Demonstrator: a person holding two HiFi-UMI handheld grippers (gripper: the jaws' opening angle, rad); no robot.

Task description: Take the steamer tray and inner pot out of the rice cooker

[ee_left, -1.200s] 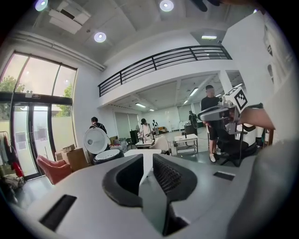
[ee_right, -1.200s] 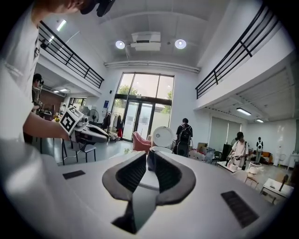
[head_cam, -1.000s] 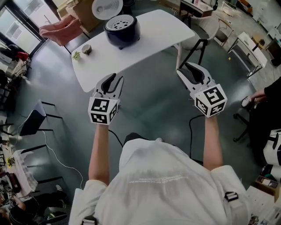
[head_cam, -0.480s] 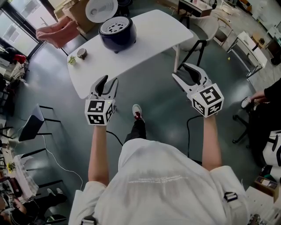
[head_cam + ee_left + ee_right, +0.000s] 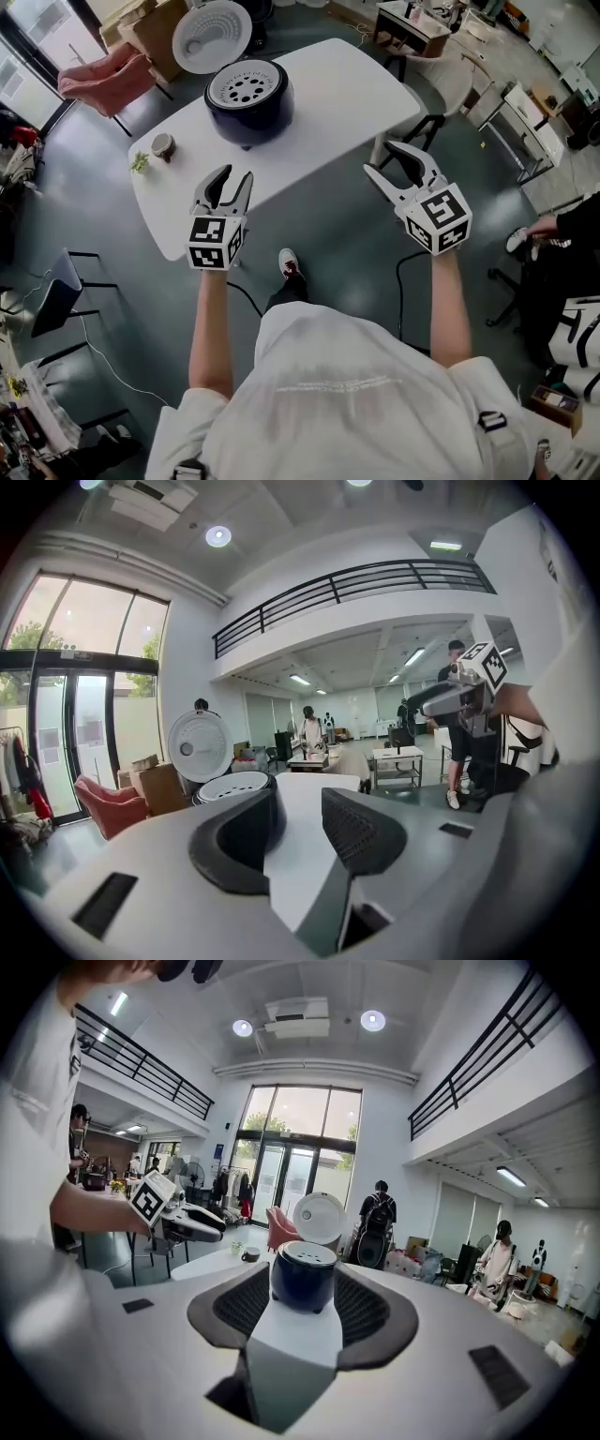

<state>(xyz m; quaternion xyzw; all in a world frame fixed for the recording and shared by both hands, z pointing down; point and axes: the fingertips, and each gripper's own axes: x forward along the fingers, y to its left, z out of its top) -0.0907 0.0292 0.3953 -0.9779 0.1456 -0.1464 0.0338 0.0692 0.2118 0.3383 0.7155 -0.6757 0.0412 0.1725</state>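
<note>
A small cup [image 5: 162, 145] and a sprig of green [image 5: 139, 163] sit near the left end of the white table [image 5: 347, 84]. The left gripper [image 5: 234, 178] shows against the table's near edge; its jaws stand apart, having just been opening, with nothing between them. Farther back on the tabletop stands the dark rice cooker [image 5: 251, 111], its round lid [image 5: 212, 36] swung up behind it. The white steamer tray [image 5: 246, 86], dotted with holes, sits in the cooker's mouth and hides the inner pot. Both grippers are well apart from the cooker. The right gripper [image 5: 380, 157] hangs by the table's near right side, jaws spread, likewise just been opening, and empty
</note>
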